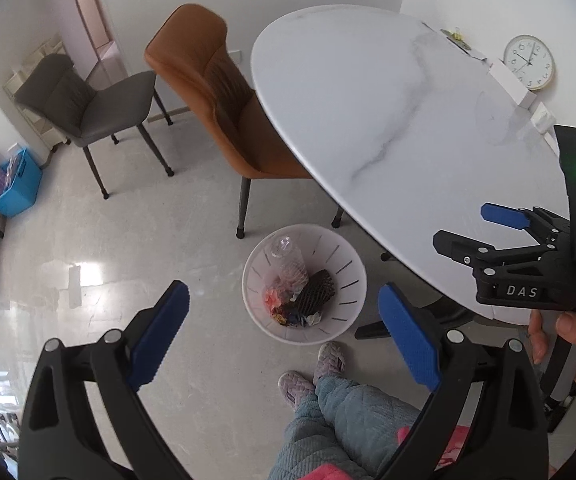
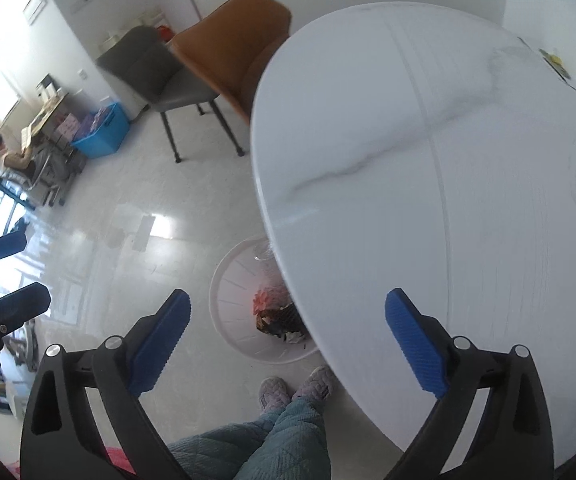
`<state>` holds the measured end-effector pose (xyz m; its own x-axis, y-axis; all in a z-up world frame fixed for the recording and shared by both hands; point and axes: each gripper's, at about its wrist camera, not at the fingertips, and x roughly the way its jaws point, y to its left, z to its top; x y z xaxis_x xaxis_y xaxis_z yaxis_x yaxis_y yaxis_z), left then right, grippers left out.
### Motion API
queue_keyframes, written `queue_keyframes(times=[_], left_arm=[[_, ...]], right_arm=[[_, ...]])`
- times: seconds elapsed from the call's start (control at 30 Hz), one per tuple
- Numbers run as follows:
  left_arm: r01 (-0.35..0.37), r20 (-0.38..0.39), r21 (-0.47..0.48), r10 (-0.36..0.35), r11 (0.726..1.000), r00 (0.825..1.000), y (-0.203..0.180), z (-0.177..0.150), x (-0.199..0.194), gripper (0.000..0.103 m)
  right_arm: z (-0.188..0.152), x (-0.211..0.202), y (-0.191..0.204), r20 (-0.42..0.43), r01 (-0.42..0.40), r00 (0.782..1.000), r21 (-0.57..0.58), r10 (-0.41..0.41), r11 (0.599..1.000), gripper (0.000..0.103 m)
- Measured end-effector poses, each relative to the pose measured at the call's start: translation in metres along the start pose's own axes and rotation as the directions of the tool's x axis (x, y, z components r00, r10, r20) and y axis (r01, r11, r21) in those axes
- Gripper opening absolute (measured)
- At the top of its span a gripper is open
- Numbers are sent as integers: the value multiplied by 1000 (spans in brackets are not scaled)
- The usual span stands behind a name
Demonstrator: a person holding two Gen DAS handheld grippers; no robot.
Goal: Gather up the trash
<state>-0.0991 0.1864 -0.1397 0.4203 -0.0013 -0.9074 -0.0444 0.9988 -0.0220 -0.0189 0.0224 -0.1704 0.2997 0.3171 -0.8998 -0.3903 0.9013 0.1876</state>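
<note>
Trash (image 1: 299, 295) piled in white bin (image 1: 343, 264) on floor, near table (image 1: 387, 120) edge. Left gripper (image 1: 284, 332) spread wide above it, empty. Right gripper (image 2: 288, 338) likewise agape, holding nothing.

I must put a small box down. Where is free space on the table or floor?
The marble table is bare from its chair-side edge to its middle; only the far wall side holds a clock and small items. The floor left of the trash basket is bare. The basket is crowded.
</note>
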Motion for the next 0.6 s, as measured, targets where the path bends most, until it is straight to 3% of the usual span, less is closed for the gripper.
queue_keyframes(times=[0.2,0.37,0.6], left_arm=[[46,75,154,-58,987,995,-66,36,-15,95],[85,106,195,-107,977,989,-113,67,-21,95],[60,178,208,-98,976,979,-177,112,-24,95]], right_arm=[[-10,-63,-70,68,144,985,181,-159,973,100],[-17,-102,-119,108,211,964,252,-244,944,100],[-7,-133,-185,153,221,950,285,-272,933,100]])
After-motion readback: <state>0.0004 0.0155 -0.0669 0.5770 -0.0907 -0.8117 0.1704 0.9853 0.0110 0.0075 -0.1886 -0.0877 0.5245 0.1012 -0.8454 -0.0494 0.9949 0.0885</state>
